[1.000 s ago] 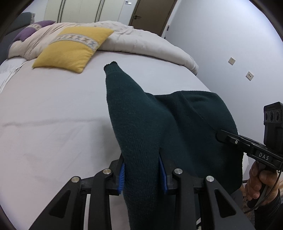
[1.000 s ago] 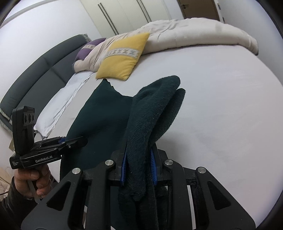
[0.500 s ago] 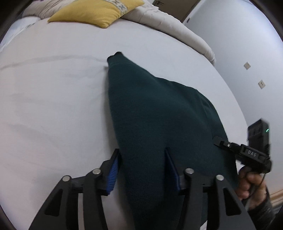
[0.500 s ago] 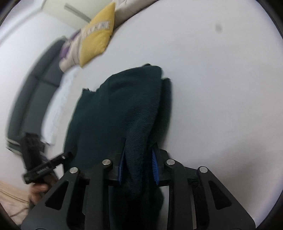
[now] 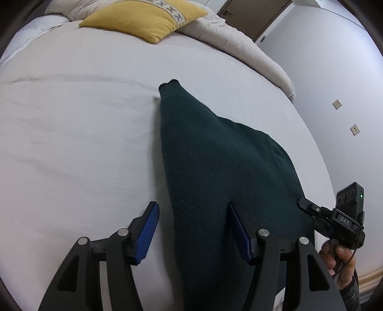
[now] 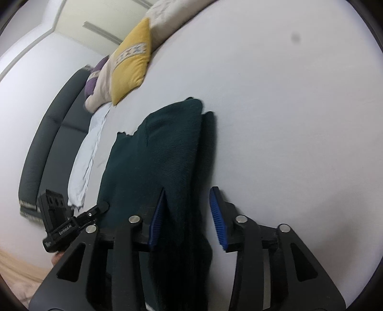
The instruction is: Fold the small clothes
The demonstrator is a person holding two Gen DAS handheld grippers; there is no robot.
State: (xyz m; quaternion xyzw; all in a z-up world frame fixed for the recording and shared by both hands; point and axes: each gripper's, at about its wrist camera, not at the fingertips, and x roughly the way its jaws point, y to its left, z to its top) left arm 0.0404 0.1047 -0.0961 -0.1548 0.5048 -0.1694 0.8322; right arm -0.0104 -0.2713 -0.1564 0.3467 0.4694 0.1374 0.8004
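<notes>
A dark green knitted sweater (image 5: 215,172) lies flat on the white bed sheet (image 5: 83,143), one end pointing away from me. My left gripper (image 5: 192,227) is open, its blue pads on either side of the sweater's near left edge, not pinching it. My right gripper (image 6: 188,215) is open too, straddling the sweater's (image 6: 162,155) near right edge. Each gripper shows in the other's view, the right one (image 5: 335,215) at the sweater's right side, the left one (image 6: 71,222) at its left.
A yellow cushion (image 5: 143,19) and a beige duvet (image 5: 239,40) lie at the far side of the bed. A dark headboard (image 6: 47,134) and a purple pillow (image 6: 92,81) are at the left. A grey wall (image 5: 335,71) with sockets stands right of the bed.
Both grippers lowered the sweater onto the sheet and opened, letting go of it. The sweater went from hanging bunched to lying flat.
</notes>
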